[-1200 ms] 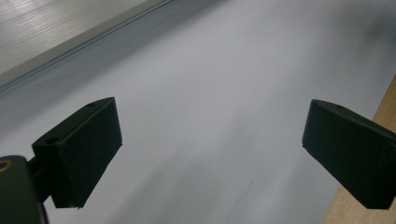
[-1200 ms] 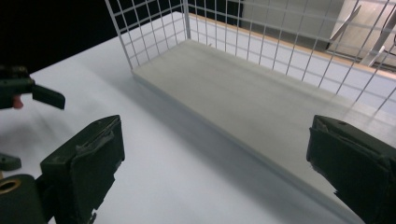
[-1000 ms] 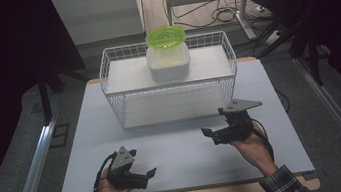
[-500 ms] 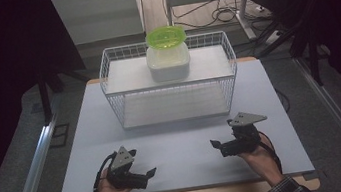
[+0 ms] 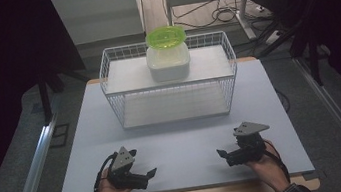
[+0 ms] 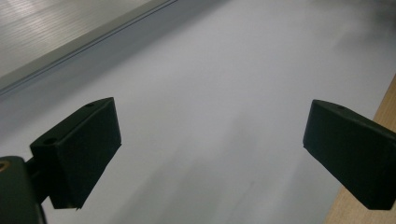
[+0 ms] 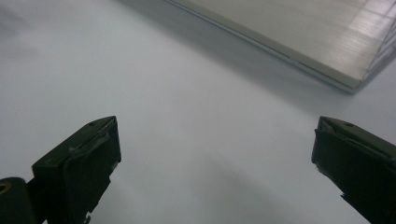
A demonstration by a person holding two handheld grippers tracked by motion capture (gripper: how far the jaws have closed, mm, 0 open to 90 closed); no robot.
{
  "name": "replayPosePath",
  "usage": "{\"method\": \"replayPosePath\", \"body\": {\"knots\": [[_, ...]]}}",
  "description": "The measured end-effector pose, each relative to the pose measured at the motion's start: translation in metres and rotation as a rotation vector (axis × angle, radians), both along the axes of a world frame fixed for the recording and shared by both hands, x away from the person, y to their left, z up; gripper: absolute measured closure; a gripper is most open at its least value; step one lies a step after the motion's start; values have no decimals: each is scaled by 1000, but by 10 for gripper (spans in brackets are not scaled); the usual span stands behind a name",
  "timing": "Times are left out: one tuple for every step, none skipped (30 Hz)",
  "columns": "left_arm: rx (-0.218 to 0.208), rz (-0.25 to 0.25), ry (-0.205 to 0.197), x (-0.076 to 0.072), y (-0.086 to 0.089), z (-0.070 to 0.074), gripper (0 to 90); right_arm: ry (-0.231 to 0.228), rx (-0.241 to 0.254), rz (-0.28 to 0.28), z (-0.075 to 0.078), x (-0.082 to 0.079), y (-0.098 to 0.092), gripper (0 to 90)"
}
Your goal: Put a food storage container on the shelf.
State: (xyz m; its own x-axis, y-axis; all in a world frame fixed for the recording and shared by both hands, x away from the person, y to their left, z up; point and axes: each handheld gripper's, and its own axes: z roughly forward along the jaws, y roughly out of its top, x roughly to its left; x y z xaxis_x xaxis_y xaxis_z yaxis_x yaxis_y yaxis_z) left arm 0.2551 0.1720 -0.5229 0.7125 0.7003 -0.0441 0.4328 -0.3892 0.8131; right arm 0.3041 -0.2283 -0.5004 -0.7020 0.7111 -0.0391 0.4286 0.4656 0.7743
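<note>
Both tools sit low at the near edge of the bench (image 5: pixel 184 139), the left tool (image 5: pixel 150 173) and the right tool (image 5: pixel 223 154) each resting in a hand with jaws spread wide and nothing between them; the two gripper views confirm the gap, with bare white surface between the black jaws. This looks like a rest or start pose, with no grasp in hand. Well beyond them stands the wire basket (image 5: pixel 171 83), and on its upper shelf the white container (image 5: pixel 169 62) with the green lid (image 5: pixel 166 37) on top. A next move would likely call for reaching forward over the basket's rim. Whether the lid is pressed on or lies loose is hard to tell, and the container's contents are hidden
</note>
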Motion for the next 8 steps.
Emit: {"method": "replayPosePath", "body": {"knots": [[1, 1, 0, 0, 0, 0, 35, 4, -2, -7, -1, -1, -2, 16], [2, 0, 0, 0, 0, -1, 34, 10, -3, -13, -2, -1, -4, 16], [3, -1, 0, 0, 0, -1, 34, 16, -6, -18, -3, -2, -5, 16], [4, -2, 0, 0, -1, -1, 33, 20, -9, -25, -4, -2, -7, 16], [3, -3, 0, 0, -1, -1, 33, 25, -14, -29, -4, -2, -8, 16], [3, -4, 1, 1, -1, -1, 33, 27, -18, -31, -5, -2, -9, 16], [4, -5, 0, 1, -1, -1, 33, 26, -18, -35, -5, -2, -9, 16], [3, -4, 0, 1, -1, -1, 33, 27, -15, -37, -5, -1, -10, 16]]}}
